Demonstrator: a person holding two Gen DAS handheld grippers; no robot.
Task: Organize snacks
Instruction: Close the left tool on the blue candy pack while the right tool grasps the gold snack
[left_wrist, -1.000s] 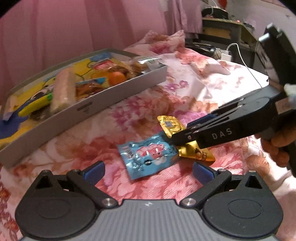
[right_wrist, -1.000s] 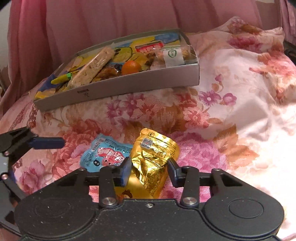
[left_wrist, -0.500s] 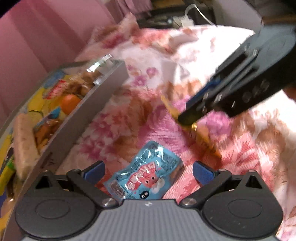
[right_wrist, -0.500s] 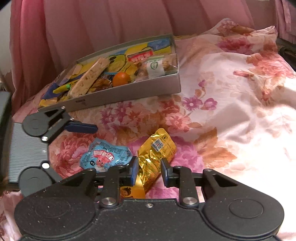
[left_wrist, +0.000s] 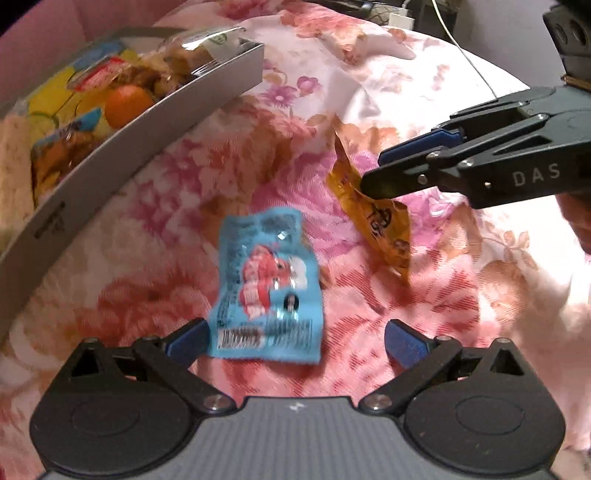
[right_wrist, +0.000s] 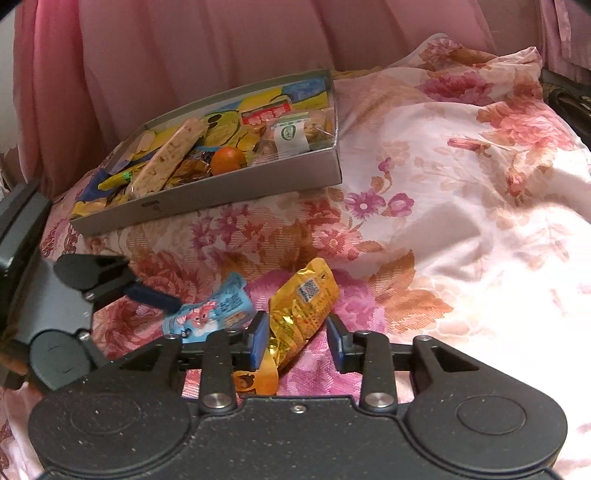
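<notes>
**Two loose packets on the floral bedspread**

At far left we see the grey snack box (right_wrist: 207, 201), filled with a cereal bar (right_wrist: 168, 160) and an orange (right_wrist: 228, 159). Our left hand-held gripper (left_wrist: 295, 338) is spread wide around the blue snack packet (left_wrist: 267, 288). Our right hand-held gripper (right_wrist: 295, 334), jaws parted, straddles the gold snack packet (right_wrist: 301, 306) on the bedspread (right_wrist: 461, 221).
</notes>
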